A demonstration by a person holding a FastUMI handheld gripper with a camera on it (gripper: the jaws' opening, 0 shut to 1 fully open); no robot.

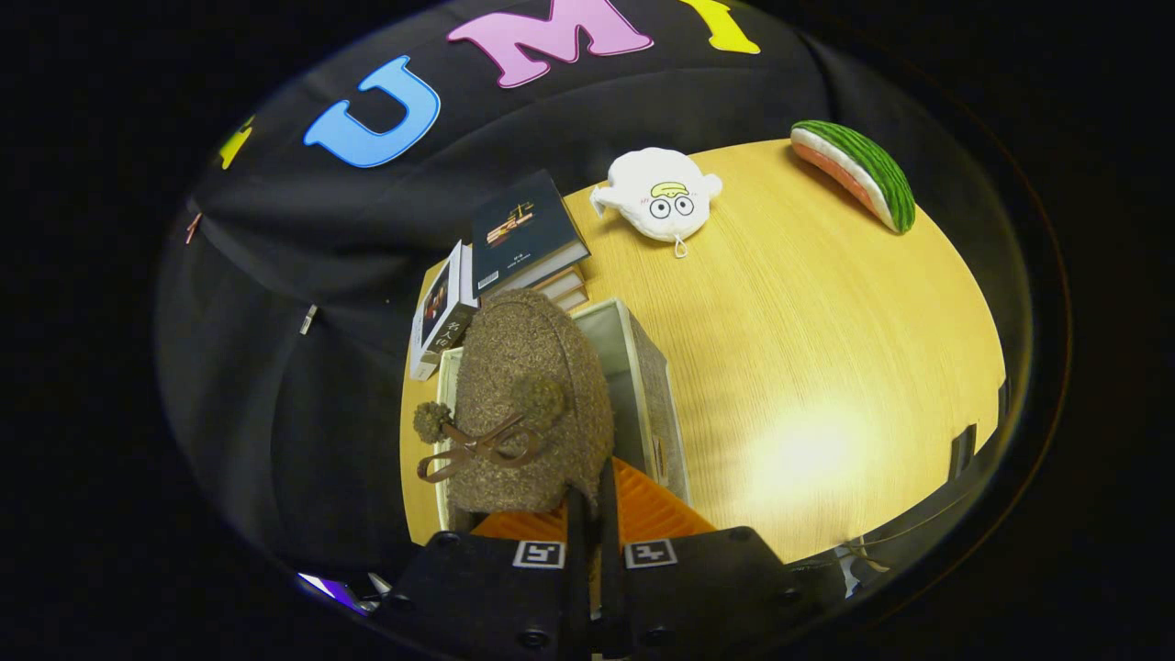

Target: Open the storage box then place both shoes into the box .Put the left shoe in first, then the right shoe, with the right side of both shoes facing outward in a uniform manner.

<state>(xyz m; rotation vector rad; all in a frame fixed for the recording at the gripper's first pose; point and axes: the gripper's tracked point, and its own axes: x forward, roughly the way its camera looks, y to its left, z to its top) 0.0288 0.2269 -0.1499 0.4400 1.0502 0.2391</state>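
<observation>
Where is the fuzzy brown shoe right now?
In the gripper view, the fuzzy brown shoe hangs pinched between the gripper fingers, over the open storage box, with the books just beyond.

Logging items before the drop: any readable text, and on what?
Top book: cover print too small to read.
Leaning book: spine print blurred.
Hand-held gripper, shut on the shoe: two square markers, no words.
</observation>
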